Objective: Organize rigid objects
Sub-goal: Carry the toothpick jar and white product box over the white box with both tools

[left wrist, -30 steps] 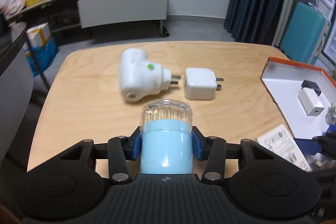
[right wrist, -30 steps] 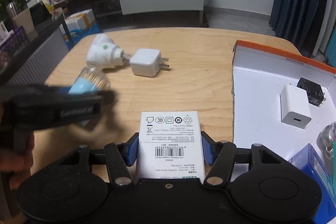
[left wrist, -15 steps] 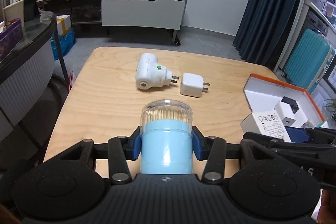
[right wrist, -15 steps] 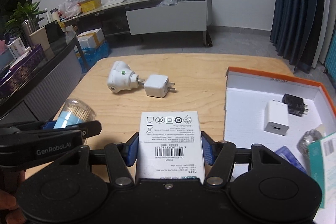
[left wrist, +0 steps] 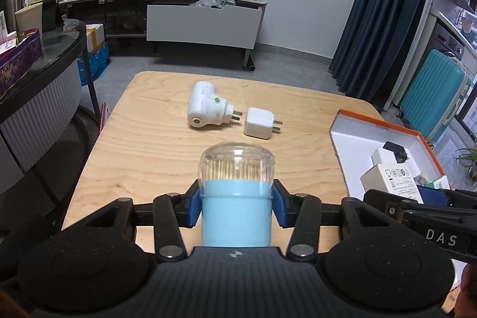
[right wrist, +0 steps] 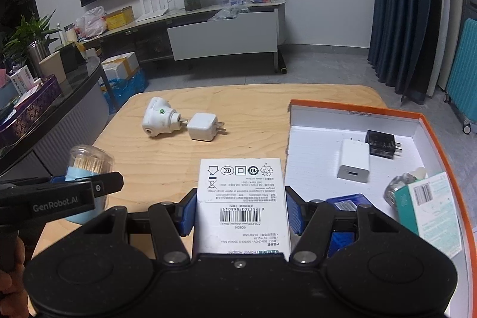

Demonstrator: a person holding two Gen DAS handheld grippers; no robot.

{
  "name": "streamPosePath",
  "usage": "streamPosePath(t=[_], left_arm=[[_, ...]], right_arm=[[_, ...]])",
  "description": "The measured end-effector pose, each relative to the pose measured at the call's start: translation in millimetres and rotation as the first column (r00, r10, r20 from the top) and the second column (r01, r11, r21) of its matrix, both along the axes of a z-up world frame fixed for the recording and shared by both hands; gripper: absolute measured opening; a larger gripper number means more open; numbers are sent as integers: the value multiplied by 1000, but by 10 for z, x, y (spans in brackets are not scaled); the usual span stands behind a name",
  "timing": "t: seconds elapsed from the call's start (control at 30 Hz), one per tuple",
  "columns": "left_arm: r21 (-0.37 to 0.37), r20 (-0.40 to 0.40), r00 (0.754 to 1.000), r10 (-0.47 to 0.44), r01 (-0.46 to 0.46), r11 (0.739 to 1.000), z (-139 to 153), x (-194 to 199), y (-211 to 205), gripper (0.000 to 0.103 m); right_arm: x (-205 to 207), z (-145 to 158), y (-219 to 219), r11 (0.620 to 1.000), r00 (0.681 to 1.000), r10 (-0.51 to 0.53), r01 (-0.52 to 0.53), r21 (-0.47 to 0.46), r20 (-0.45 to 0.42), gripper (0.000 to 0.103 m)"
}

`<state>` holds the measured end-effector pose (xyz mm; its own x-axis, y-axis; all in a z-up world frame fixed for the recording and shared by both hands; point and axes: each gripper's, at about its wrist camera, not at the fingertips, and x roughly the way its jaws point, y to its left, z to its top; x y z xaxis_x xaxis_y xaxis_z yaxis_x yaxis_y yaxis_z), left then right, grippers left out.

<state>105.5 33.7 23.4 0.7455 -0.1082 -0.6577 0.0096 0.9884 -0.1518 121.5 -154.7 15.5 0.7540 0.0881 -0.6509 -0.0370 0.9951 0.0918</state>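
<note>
Orange-rimmed box [right wrist: 354,106] lies right of both grippers; right gripper [right wrist: 241,213] clamping adapter carton [right wrist: 243,198] is nearer, left gripper [left wrist: 237,204] clamping toothpick jar [left wrist: 237,184].

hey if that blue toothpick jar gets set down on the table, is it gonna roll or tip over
Probably stable if stood on its base: the toothpick jar in the left tool looks like a straight-sided cylinder. Laid on its side, that round body would likely roll across the smooth table. Its clear domed cap may pop off if knocked.
</note>
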Motion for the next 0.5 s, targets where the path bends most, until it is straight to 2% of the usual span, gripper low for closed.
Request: streamPosePath(t=[0.5], left_arm=[[-5, 12, 999, -39, 39, 999, 69, -59, -200, 47]], right_arm=[[-139, 105, -227, 999, 998, -52, 52, -4, 32, 71]])
